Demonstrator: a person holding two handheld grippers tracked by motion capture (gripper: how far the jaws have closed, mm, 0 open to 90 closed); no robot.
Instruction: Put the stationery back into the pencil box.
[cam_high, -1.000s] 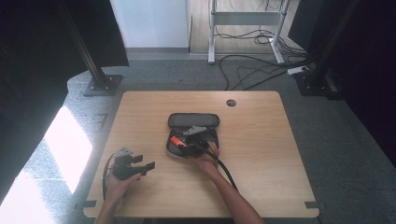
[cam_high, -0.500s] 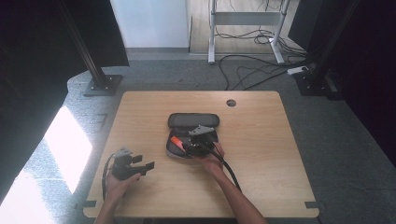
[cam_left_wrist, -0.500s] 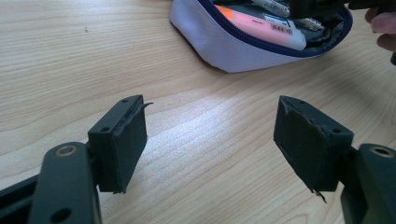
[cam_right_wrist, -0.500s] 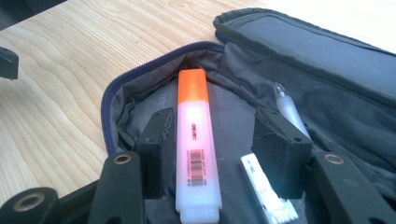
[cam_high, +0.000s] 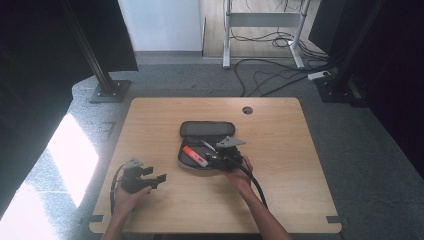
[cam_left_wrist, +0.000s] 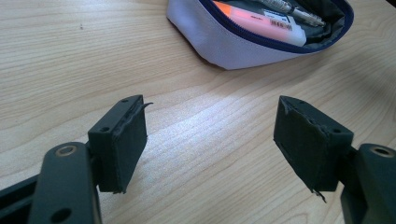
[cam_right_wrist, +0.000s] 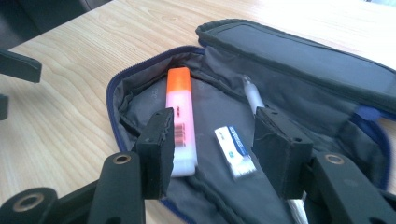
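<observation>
The only writing I can see is a barcode sticker on the highlighter (cam_right_wrist: 180, 126) and blue print on the small white eraser (cam_right_wrist: 235, 151); neither is sharp enough to read.

The pencil case (cam_high: 186, 161) lies open near the middle of the table (cam_high: 310, 150), with its dark lid (cam_high: 207, 129) folded back to the far side. The outside is pale grey fabric edged by a dark blue zip, and the lining is crumpled grey cloth. Inside lie the highlighter, pink-bodied with an orange cap, at the left, the eraser to its right, and a white pen (cam_right_wrist: 252, 96) beyond the eraser, against the far wall.

My right gripper (cam_right_wrist: 212, 140) hangs over the near right part of the open case. Its jaws are about half open with nothing between the pads; the highlighter and eraser lie below them in the case.

My left gripper (cam_left_wrist: 212, 140) is at the near left of the table, well apart from the case. Its jaws stand wide and empty above bare wood, pointing toward the case's near wall.
</observation>
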